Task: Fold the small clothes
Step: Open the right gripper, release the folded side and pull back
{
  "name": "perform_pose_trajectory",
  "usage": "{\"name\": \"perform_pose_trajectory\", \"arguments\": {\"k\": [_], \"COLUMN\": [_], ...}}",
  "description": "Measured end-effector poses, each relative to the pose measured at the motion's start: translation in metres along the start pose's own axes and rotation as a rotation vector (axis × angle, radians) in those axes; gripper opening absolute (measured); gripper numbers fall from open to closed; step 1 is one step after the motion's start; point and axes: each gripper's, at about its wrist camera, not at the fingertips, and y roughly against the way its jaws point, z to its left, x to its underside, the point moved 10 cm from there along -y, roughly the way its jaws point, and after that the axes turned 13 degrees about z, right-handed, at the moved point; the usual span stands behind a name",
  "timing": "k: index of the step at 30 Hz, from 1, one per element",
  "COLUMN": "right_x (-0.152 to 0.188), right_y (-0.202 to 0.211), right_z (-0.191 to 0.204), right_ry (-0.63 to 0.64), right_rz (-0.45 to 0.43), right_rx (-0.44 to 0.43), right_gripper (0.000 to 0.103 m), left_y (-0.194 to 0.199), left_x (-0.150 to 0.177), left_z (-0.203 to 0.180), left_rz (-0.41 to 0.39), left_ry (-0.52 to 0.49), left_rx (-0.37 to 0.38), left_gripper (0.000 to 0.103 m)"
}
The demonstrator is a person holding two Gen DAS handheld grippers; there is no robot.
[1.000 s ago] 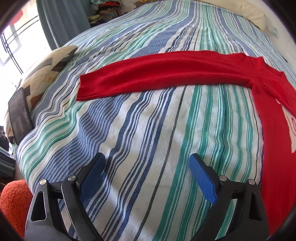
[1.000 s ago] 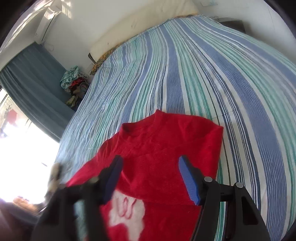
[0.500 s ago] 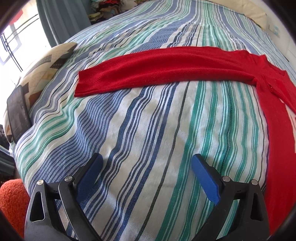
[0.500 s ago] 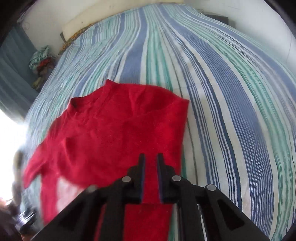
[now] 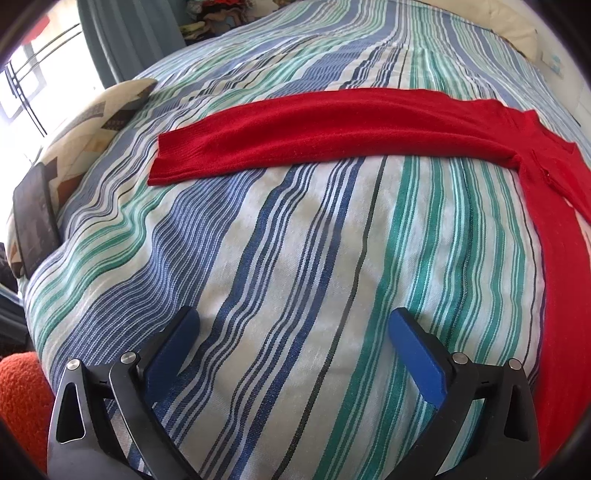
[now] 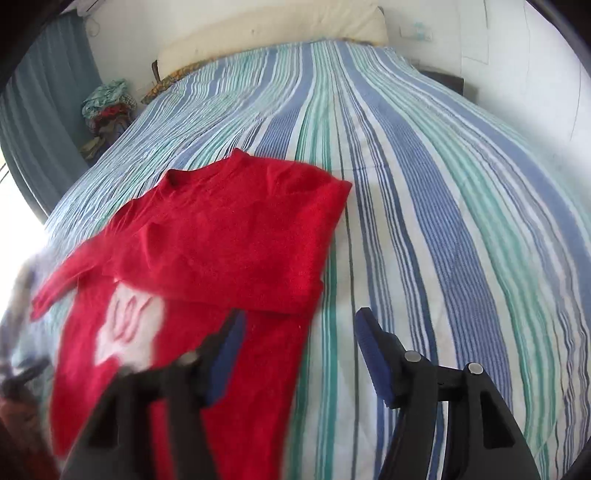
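A red sweater (image 6: pixel 221 240) with a white print lies flat on the striped bed (image 6: pixel 424 184). Its right sleeve is folded over the chest. Its left sleeve (image 5: pixel 314 133) stretches straight out across the bed in the left wrist view, with the body (image 5: pixel 561 258) at the right edge. My left gripper (image 5: pixel 291 332) is open and empty, above bare bedcover short of the sleeve. My right gripper (image 6: pixel 299 339) is open and empty, over the sweater's right edge near the folded sleeve.
A patterned pillow (image 5: pixel 92 125) and a dark tablet (image 5: pixel 35 218) lie at the bed's left edge. An orange cushion (image 5: pixel 18 387) shows at lower left. A cream pillow (image 6: pixel 277 33) and a clothes pile (image 6: pixel 107 107) sit near the headboard.
My right gripper was shut half a second ago and is now open, drawn back from the folded sleeve. My left gripper stays open and has edged slightly toward the sleeve.
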Motion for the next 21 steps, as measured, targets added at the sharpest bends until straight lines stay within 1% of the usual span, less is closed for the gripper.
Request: {"name": "perform_pose_trajectory", "arguments": {"k": [2,5,6,8,9,10,11,12,15,21], "right_x": [0.027,0.062,0.073,0.096,0.108,0.116,0.12,0.119,0.12,0.123], "right_y": [0.014,0.024,0.025,0.02,0.015,0.007,0.002,0.002,-0.001,-0.003], "right_z": [-0.011,-0.033,-0.043,-0.064,-0.075,-0.085,-0.091,-0.094,-0.093,-0.095], "right_ry": [0.015,-0.013,-0.027,-0.071,-0.106,-0.153,-0.197,-0.22,-0.216,-0.227], "right_rz": [-0.019,-0.029,-0.026,-0.018,-0.005,0.022,0.027,0.012,0.0,-0.014], "right_rx": [0.052,0.128,0.148,0.19,0.201,0.19,0.155,0.134,0.124,0.09], "right_gripper": [0.062,0.063,0.067,0.067,0.07,0.076,0.077,0.079,0.084,0.087], "left_y": [0.0,-0.001,-0.001,-0.001,-0.001,-0.002,-0.002,-0.003,-0.004,-0.004], "left_x": [0.001,0.002,0.002,0.002,0.002,0.003,0.003,0.003,0.004,0.004], "left_z": [-0.001,-0.002,-0.002,-0.002,-0.002,-0.002,-0.001,0.0,0.001,0.001], "left_rz": [-0.007,-0.022,-0.027,-0.032,-0.031,-0.028,-0.022,-0.016,-0.007,-0.015], "left_ry": [-0.001,-0.004,-0.005,-0.006,-0.005,-0.001,0.005,0.009,0.009,0.01], "left_rx": [-0.006,-0.019,-0.024,-0.028,-0.026,-0.02,-0.012,-0.003,0.01,0.014], "left_gripper": [0.102,0.103,0.103,0.103,0.103,0.103,0.103,0.103,0.103,0.103]}}
